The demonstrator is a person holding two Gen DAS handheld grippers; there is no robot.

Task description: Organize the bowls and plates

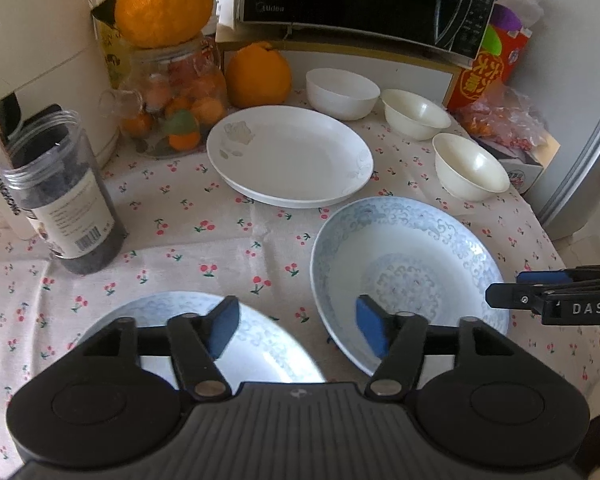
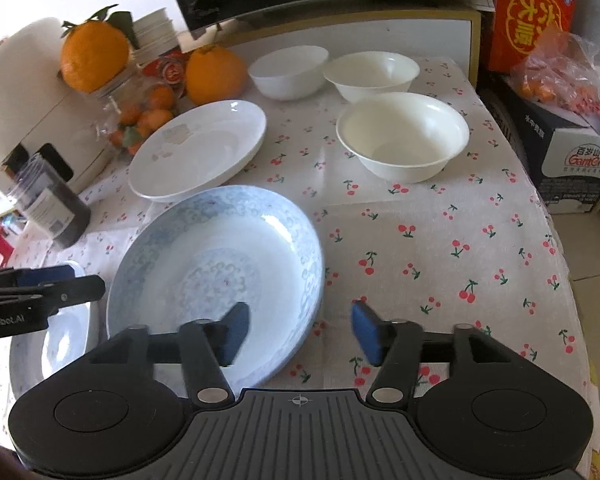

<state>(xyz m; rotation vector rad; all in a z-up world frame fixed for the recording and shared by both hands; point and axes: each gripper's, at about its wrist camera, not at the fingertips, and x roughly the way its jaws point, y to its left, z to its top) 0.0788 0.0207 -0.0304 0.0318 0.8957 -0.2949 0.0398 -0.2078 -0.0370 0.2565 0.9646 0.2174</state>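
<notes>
**Both grippers empty, plates not yet stacked**

Left wrist view: left gripper (image 1: 296, 330) has jaws apart, nothing between the pads. It hangs between two blue patterned plates: near plate (image 1: 204, 340) under its left finger, right plate (image 1: 410, 276) under its right finger. White plate (image 1: 290, 156) lies farther off; three bowls (image 1: 342, 92) sit in a far row (all separate).

Right wrist view: right gripper (image 2: 300, 334) is released too, straddling the near right rim of the big blue plate (image 2: 216, 276). Probably the right hand is nearer for grabbing that rim.
</notes>
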